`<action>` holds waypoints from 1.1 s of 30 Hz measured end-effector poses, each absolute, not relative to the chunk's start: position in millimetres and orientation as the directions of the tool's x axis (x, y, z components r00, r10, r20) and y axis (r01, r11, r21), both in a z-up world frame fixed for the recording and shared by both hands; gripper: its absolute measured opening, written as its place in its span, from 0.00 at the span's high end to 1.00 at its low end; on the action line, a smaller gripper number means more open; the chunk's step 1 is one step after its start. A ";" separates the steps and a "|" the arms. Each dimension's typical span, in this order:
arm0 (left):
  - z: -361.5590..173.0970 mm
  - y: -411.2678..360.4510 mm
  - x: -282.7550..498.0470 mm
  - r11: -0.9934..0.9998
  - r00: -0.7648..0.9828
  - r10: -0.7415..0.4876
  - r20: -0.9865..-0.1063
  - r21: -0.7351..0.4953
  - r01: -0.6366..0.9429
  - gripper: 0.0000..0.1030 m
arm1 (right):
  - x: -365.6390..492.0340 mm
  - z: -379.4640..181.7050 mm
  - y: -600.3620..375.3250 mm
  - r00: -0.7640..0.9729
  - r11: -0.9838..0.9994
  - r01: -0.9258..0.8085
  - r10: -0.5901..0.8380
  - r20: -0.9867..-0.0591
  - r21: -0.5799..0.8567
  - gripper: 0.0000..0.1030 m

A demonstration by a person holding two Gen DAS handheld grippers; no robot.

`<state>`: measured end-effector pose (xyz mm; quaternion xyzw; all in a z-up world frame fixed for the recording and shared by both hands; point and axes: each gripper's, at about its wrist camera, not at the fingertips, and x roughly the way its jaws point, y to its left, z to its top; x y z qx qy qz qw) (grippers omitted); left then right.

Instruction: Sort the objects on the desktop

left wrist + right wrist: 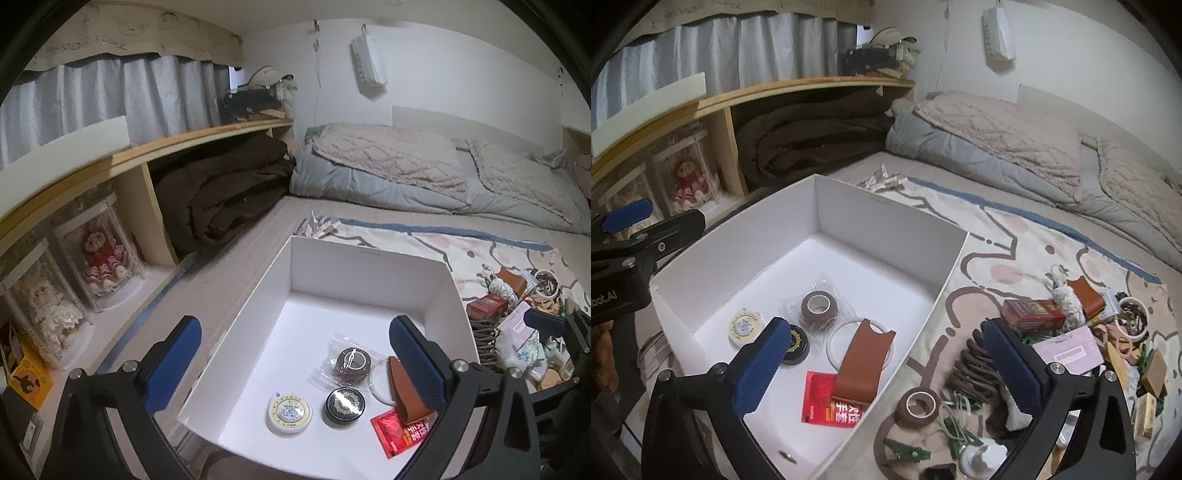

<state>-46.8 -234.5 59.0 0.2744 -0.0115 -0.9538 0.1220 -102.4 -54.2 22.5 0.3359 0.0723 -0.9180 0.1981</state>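
White box [369, 269] (six items inside)

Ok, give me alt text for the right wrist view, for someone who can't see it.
The right claw hangs open and empty over the edge of a white box holding a wrapped tape roll, a brown leather sleeve, a red packet and two round tins. To the right, a clutter pile covers the patterned blanket, with a loose tape roll nearest.

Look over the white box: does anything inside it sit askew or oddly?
Yes. In the white box, the brown leather sleeve lies tilted across the red packet and the clear ring, covering part of each.
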 end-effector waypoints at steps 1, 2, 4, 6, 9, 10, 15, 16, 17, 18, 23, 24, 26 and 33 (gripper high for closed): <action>60.2 -233.9 -43.4 -0.970 -0.824 -0.240 -0.514 0.088 0.228 0.01 | -99.0 24.2 -52.6 -0.701 -0.911 0.412 -0.315 -0.640 -0.003 0.00; 61.0 -233.1 -39.6 -0.970 -0.827 -0.239 -0.508 0.084 0.229 0.00 | -95.3 25.4 -51.0 -0.705 -0.911 0.412 -0.315 -0.635 -0.006 0.00; 61.3 -231.7 -32.3 -0.970 -0.834 -0.239 -0.498 0.079 0.230 0.00 | -89.0 28.0 -48.0 -0.711 -0.910 0.414 -0.317 -0.627 -0.009 0.00; 61.4 -230.1 -25.7 -0.966 -0.837 -0.256 -0.484 0.088 0.245 0.00 | -81.8 30.8 -43.4 -0.718 -0.910 0.414 -0.323 -0.616 -0.006 0.00; 61.0 -228.0 -15.4 -0.958 -0.840 -0.283 -0.462 0.101 0.267 0.00 | -73.3 32.6 -36.7 -0.719 -0.909 0.417 -0.335 -0.609 0.007 0.00; 60.6 -227.3 -11.7 -0.958 -0.842 -0.284 -0.459 0.099 0.269 0.00 | -70.4 33.0 -33.9 -0.720 -0.908 0.418 -0.339 -0.606 0.011 0.00; 58.5 -218.5 7.2 -0.964 -0.858 -0.263 -0.440 0.097 0.246 0.00 | -57.3 34.2 -24.0 -0.732 -0.908 0.420 -0.344 -0.588 0.009 0.00; 57.7 -216.8 11.0 -0.965 -0.860 -0.261 -0.440 0.096 0.243 0.00 | -54.8 34.1 -21.8 -0.731 -0.907 0.420 -0.346 -0.588 0.011 0.00; 56.8 -215.2 14.1 -0.966 -0.860 -0.258 -0.441 0.093 0.242 0.00 | -52.1 34.4 -19.2 -0.731 -0.907 0.420 -0.349 -0.586 0.016 0.00; 55.7 -214.2 16.6 -0.967 -0.861 -0.255 -0.441 0.089 0.240 0.00 | -49.3 34.8 -17.0 -0.734 -0.908 0.418 -0.348 -0.583 0.015 0.00; 48.1 -203.1 28.7 -0.968 -0.863 -0.249 -0.439 0.091 0.233 0.00 | -36.2 38.0 -5.5 -0.756 -0.914 0.405 -0.338 -0.561 0.005 0.00; 46.7 -201.2 30.7 -0.968 -0.863 -0.250 -0.439 0.094 0.233 0.00 | -34.4 38.0 -3.4 -0.757 -0.915 0.403 -0.339 -0.559 0.008 0.00; 41.8 -197.1 34.8 -0.969 -0.862 -0.247 -0.443 0.093 0.230 0.00 | -30.3 38.0 2.0 -0.762 -0.918 0.397 -0.336 -0.553 0.010 0.00; 34.6 -192.7 51.5 -0.973 -0.864 -0.219 -0.453 0.034 0.229 0.00 | -14.4 35.0 19.2 -0.771 -0.919 0.394 -0.335 -0.542 0.008 0.00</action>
